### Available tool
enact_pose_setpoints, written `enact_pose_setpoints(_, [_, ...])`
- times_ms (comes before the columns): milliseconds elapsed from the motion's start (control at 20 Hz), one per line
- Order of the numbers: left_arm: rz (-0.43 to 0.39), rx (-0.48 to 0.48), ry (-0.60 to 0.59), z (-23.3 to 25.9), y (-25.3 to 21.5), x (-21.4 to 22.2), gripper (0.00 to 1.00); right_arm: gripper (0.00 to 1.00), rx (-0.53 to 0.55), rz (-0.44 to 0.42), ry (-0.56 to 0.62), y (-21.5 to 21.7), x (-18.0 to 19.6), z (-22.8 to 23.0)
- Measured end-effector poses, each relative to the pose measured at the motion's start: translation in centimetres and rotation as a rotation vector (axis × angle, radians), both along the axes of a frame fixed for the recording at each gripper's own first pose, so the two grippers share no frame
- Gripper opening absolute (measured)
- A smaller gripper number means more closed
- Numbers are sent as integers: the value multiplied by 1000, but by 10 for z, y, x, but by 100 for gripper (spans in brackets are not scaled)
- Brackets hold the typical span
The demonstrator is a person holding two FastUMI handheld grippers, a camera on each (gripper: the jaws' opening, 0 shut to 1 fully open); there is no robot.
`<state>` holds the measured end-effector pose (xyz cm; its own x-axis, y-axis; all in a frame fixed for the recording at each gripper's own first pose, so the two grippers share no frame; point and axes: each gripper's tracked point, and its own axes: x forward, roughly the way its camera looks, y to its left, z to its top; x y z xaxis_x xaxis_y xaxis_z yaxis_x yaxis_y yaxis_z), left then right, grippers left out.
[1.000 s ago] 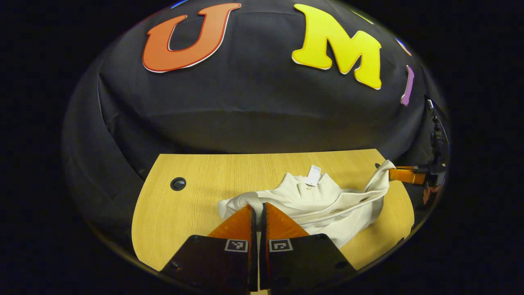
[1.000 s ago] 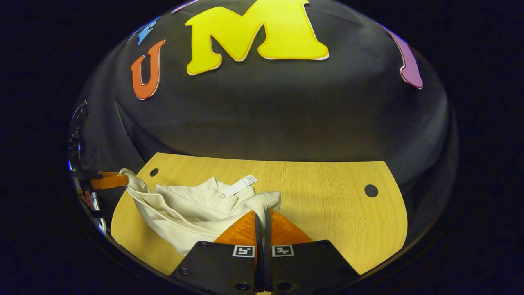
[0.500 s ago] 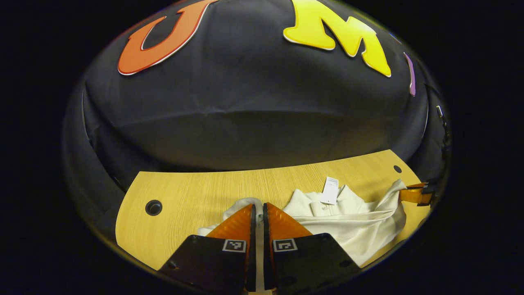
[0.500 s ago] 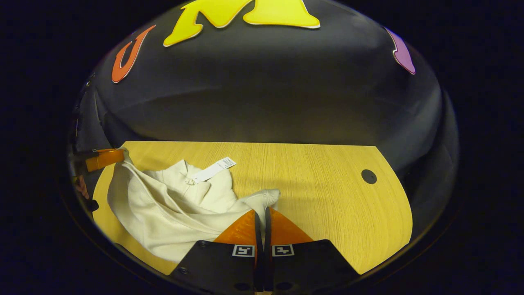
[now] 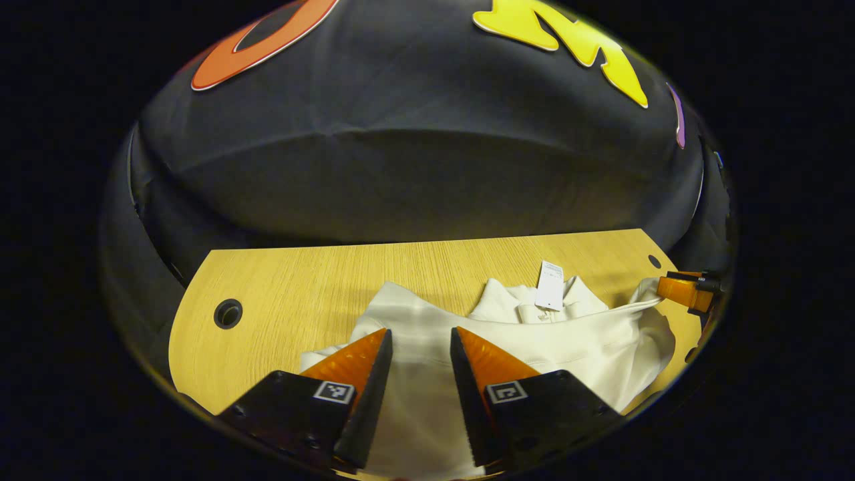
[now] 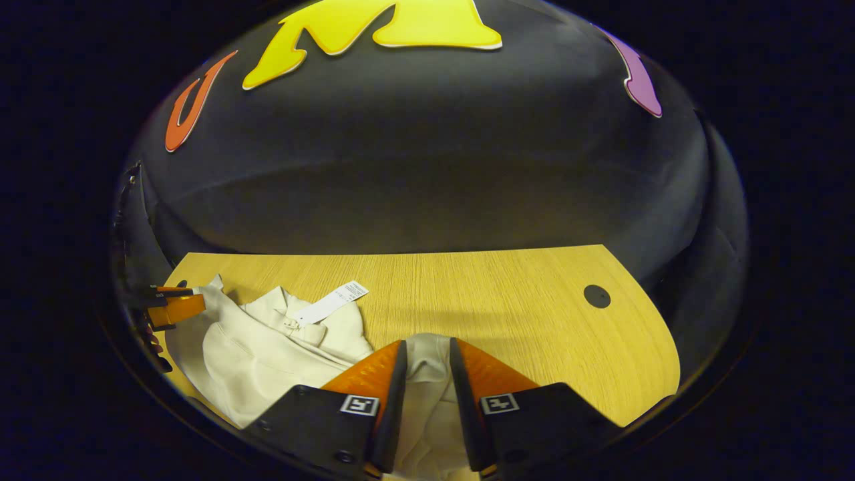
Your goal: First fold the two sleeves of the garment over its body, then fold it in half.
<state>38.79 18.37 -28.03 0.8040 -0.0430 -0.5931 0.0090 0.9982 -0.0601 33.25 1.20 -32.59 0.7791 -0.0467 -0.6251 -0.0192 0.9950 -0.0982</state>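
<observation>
A cream-white garment [image 5: 534, 341] with a paper tag [image 5: 551, 294] at its collar lies on the wooden table [image 5: 300, 294]. My left gripper [image 5: 421, 337] hangs just above the garment's left part, its fingers apart, and cloth shows in the gap between them. In the right gripper view the garment [image 6: 267, 347] spreads to the lower left, with the tag [image 6: 332, 304] on top. My right gripper [image 6: 427, 347] is open over a fold of the cloth. Each gripper also appears at the far edge of the other view: right gripper [image 5: 681, 292], left gripper [image 6: 175, 308].
The table has a round cable hole near each end [image 5: 228, 313] [image 6: 596, 296]. Bare wood [image 6: 534, 300] stretches right of the garment in the right gripper view. The black cloth wall stands close behind the table's far edge.
Both grippers were shut on bunched cloth and have opened, letting it go. The garment, held up between them before, has dropped and lies flatter and wider on the table.
</observation>
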Motion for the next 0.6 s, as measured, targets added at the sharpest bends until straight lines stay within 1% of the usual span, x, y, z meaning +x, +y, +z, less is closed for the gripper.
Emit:
enact_pose_setpoints(50, [-1, -7, -3, 5, -1, -5, 74, 53, 5, -4, -7, 1, -1, 4])
enact_pose_setpoints(100, [2, -1, -9, 9, 1, -9, 81, 59, 5, -10, -17, 0, -3, 9])
enact_pose_setpoints(150, [4, 13, -19, 14, 3, -14, 90, 72, 0, -14, -31, -1, -5, 14])
enact_pose_setpoints(200, [5, 28, -34, 22, 6, -21, 94, 75, -8, -14, -44, -1, -9, 20])
enact_pose_setpoints(250, [7, 38, -51, 33, 5, -27, 98, 82, -13, -14, -57, -1, -14, 27])
enact_pose_setpoints(300, [10, 41, -69, 45, 4, -35, 98, 80, -14, -9, -71, 2, -20, 35])
enact_pose_setpoints(400, [10, 41, -112, 70, -1, -50, 98, 87, -3, 4, -100, 8, -34, 57])
enact_pose_setpoints(450, [13, 55, -139, 85, -2, -58, 98, 87, 1, 12, -122, 11, -42, 71])
enact_pose_setpoints(550, [29, 71, -209, 121, -5, -75, 98, 92, 2, 28, -184, 17, -59, 107])
enact_pose_setpoints(600, [33, 70, -247, 141, -11, -84, 98, 92, 4, 37, -225, 22, -69, 131])
